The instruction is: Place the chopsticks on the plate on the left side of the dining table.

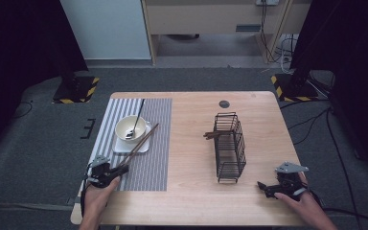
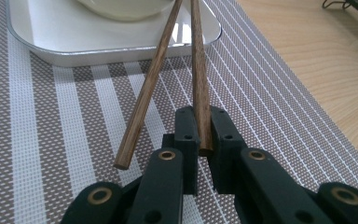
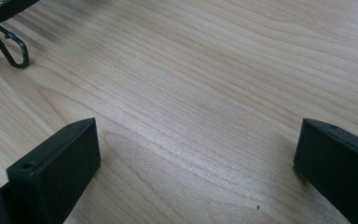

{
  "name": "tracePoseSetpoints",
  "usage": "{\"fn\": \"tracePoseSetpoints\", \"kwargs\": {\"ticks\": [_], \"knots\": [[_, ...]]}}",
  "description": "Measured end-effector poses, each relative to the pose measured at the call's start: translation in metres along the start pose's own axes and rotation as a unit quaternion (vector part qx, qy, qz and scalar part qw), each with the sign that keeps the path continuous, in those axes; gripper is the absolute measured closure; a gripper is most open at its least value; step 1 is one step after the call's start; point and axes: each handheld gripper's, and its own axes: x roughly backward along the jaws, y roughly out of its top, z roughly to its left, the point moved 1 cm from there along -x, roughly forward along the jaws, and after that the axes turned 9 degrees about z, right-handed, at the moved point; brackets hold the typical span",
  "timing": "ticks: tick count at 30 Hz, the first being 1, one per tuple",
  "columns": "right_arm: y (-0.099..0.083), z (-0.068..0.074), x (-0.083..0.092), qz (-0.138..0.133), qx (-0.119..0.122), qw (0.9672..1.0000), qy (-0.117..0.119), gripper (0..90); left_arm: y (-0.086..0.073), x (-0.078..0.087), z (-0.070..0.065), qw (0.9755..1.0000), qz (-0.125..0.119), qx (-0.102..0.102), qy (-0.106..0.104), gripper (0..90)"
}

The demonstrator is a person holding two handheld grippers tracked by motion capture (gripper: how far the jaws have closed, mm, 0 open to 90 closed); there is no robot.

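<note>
Left tongs [image 2: 204,154] clamped on near end of one chopstick [image 2: 199,74] – its long axis runs ahead, far end leaning on bowl [image 1: 131,128]. Second chopstick [image 2: 147,93] lies loose just beside. Right tongs [image 1: 264,188] wide open, empty, over bare desk [image 3: 205,74] near wire rack [image 1: 230,146].

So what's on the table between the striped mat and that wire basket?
Nothing: the high view shows bare wood between the striped mat and the wire basket.
</note>
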Motion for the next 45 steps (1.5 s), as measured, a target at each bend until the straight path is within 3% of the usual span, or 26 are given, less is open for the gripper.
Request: {"fn": "tracePoseSetpoints", "kwargs": {"ticks": [16, 45], "knots": [[0.0000, 0.0000, 0.0000, 0.000, 0.000, 1.0000, 0.000, 0.3, -0.0012, -0.0079, -0.0024, 0.9996, 0.029, 0.006, 0.000, 82.8], [-0.0001, 0.0003, -0.0001, -0.001, -0.001, 1.0000, 0.000, 0.2, -0.0017, -0.0087, -0.0011, 0.9994, 0.029, 0.018, -0.007, 81.8]]}}
